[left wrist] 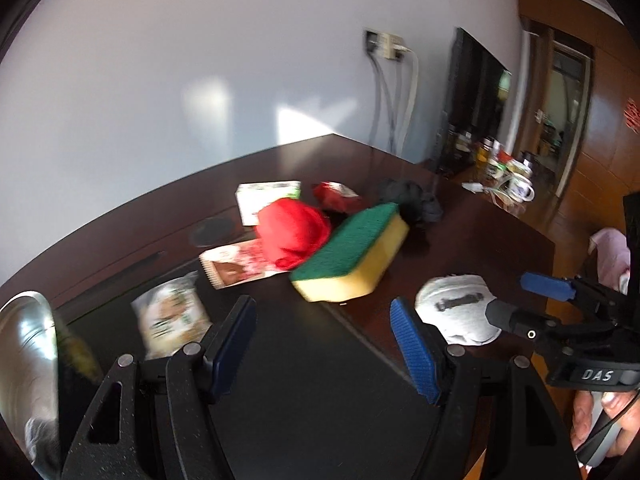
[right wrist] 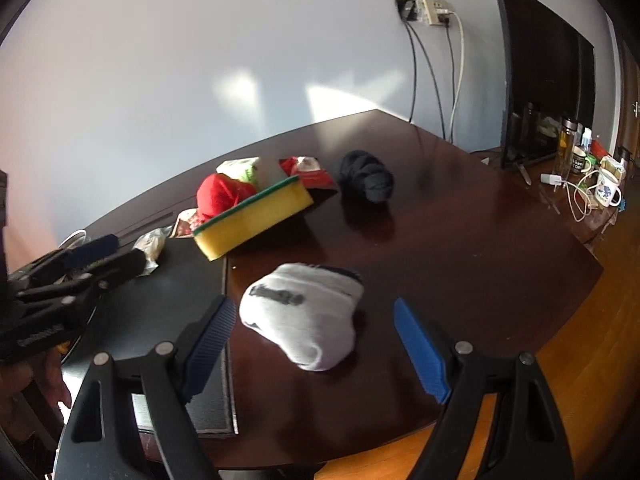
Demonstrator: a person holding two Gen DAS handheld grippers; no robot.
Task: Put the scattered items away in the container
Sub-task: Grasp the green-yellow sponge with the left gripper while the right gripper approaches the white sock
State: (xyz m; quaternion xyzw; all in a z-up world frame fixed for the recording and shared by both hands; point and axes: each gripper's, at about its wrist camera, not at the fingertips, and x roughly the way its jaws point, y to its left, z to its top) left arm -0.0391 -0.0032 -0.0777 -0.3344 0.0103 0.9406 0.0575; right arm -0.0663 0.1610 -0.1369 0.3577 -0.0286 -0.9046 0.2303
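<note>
Scattered on the dark table: a yellow-and-green sponge, a red cloth, a black sock bundle, a grey rolled sock, snack packets and a white-green pack. A metal bowl sits at the far left. My left gripper is open and empty above a black mat. My right gripper is open, with the grey sock just ahead between its fingers.
A black mat lies on the table's near left part. A monitor, mugs and bottles stand on a side counter at right. Cables hang from a wall socket. The table edge drops to wooden floor at right.
</note>
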